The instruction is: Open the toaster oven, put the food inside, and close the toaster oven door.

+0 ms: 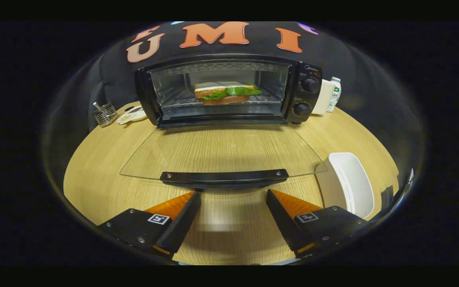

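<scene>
A black toaster oven [229, 89] stands at the back of the wooden table, its glass door [221, 151] swung down flat toward me. A sandwich [226, 94] with green lettuce lies on the wire rack inside the chamber. The door's black handle [224, 177] runs along its near edge, just ahead of my fingertips. My gripper [233, 193] is open, its orange-and-black fingers spread wide with only bare table between them, touching nothing.
A white rectangular tray [351, 185] lies on the table right of the door. Beside the oven's right side stand a white container [324, 97] and a small bottle [334, 93]. Left of the oven sit a wire holder [105, 113] and a small dish [132, 114].
</scene>
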Motion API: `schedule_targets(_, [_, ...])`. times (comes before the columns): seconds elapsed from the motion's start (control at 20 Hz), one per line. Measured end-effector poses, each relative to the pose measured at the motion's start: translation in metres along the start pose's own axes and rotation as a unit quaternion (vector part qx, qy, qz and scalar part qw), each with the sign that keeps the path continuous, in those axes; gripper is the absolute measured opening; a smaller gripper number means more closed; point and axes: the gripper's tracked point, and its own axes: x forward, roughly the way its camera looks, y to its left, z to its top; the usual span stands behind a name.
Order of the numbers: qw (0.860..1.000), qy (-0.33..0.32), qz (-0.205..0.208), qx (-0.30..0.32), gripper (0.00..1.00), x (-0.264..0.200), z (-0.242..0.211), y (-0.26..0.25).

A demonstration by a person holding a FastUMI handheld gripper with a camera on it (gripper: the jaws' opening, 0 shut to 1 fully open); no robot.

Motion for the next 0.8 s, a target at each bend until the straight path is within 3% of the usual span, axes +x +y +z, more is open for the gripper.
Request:
schedule_targets(0.35, [0.998,-0.051,0.019,0.028,0.99,-0.027,0.063,0.003])
schedule_targets(0.8, [0.994,-0.096,0.016,0.053,0.99,-0.025,0.131,-0.003])
